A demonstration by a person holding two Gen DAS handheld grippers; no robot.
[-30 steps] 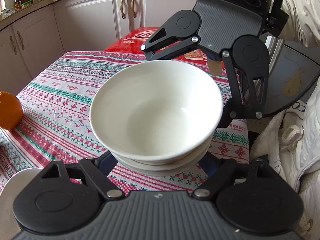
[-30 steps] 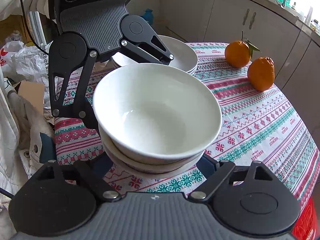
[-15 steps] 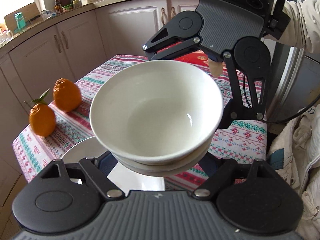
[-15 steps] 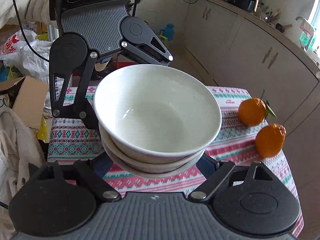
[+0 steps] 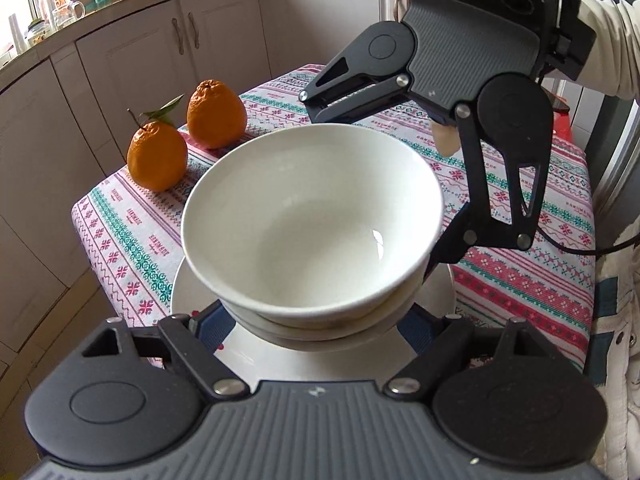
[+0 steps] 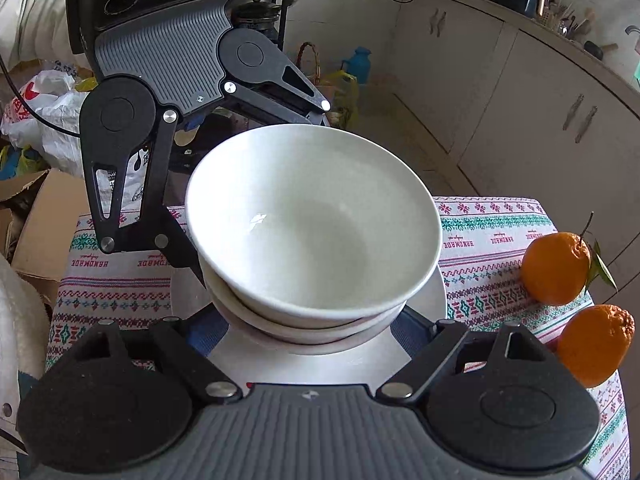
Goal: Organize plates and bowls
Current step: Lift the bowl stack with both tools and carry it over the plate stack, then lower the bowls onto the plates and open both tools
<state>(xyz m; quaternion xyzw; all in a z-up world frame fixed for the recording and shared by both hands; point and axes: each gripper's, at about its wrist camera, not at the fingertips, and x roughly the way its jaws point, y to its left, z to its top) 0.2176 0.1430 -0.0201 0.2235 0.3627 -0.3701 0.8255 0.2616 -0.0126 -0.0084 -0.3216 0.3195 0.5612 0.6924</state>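
Note:
A stack of white bowls hangs between my two grippers, which face each other across it. My left gripper clamps the stack's lower bowls from the near side, its blue pads against their walls. From the opposite side my right gripper grips the same stack, its jaws closing a little with the bowls between them. Directly under the stack lies a white plate on the patterned tablecloth. Whether the stack's base touches the plate is hidden.
Two oranges sit near the table's corner, beside the plate. The tablecloth ends close behind the plate. Kitchen cabinets surround the table; bags and a cardboard box lie on the floor. A white sleeve holds the right gripper.
Both grippers carried the bowl stack sideways across the table to the end with the oranges. The white plate, earlier off to the side, now lies under the stack. The grip held.

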